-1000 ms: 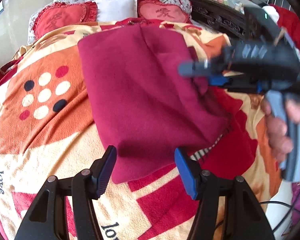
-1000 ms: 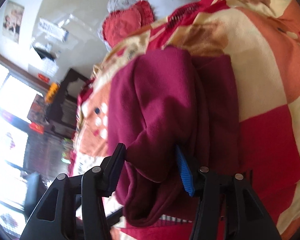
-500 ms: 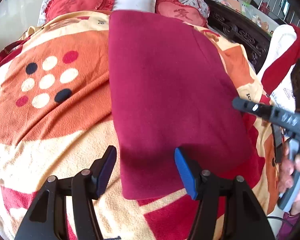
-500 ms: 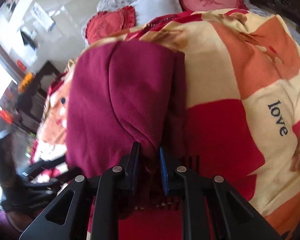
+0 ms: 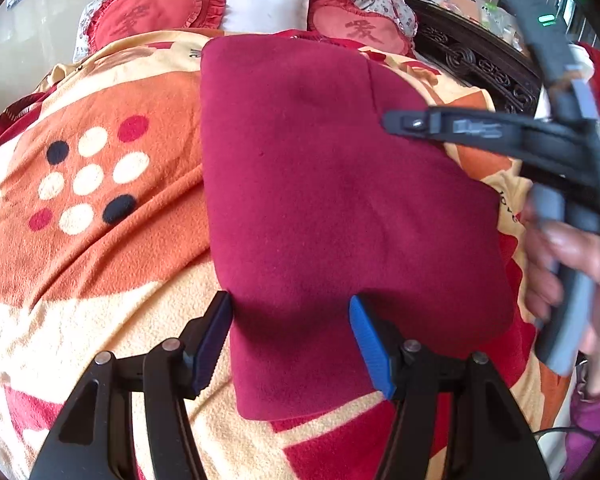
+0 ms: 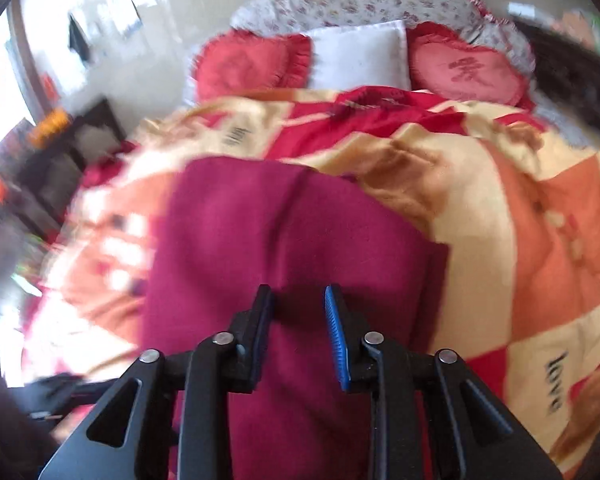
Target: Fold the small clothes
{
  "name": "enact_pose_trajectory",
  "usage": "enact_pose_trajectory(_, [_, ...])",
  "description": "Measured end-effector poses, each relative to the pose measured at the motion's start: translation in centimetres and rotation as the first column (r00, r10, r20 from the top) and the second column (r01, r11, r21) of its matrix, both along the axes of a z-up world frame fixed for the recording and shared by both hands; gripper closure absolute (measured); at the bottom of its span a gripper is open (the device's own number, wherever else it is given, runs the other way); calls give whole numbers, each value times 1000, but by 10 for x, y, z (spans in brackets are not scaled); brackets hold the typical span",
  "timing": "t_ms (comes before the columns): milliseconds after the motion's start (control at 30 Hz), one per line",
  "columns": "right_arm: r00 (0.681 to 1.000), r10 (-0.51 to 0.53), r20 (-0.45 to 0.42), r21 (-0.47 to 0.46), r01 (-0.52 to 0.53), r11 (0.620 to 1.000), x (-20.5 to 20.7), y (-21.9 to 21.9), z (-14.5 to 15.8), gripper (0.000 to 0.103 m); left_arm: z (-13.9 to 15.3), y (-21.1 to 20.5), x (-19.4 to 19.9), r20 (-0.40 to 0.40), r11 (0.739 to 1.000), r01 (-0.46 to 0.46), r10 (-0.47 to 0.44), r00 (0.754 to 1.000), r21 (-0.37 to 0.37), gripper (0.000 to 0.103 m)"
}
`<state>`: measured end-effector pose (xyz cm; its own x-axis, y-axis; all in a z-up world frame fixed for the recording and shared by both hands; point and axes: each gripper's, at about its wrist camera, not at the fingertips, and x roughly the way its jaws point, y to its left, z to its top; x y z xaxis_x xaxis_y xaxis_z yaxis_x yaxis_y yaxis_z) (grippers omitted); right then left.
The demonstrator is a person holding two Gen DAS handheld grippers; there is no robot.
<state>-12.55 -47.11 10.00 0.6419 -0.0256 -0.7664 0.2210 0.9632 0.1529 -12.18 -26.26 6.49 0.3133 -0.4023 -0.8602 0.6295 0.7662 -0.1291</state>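
One bed was seen spread with a fleece blanket patterned in orange, cream and red blocks, with dots and the word "love". At its head, a white pillow was set between two red heart-shaped cushions, with a floral pillow behind them. On the blanket a folded maroon garment was laid flat, its long side running toward the pillows.

The left claw was held over the garment's near edge with its blue pads well apart; no cloth was gripped, though whether the pads touched the fabric could not be told. The right claw, carried in a hand at the garment's right side, was seen in its own blurred view over the maroon cloth, its jaws opening with a narrow gap and nothing pinched between them.
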Motion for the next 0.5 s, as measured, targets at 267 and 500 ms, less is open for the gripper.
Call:
enact_pose_trajectory(267, [998,-60,-2,56,60,997,-2,-18,-9,103,-3,-2,1,0,1000,-1,1,1000,9,37])
enact_pose_trajectory(500, [999,-15,30,52,13,999,-43,2,20,87,-4,-1,0,7,1000,-9,9,1000,5,36])
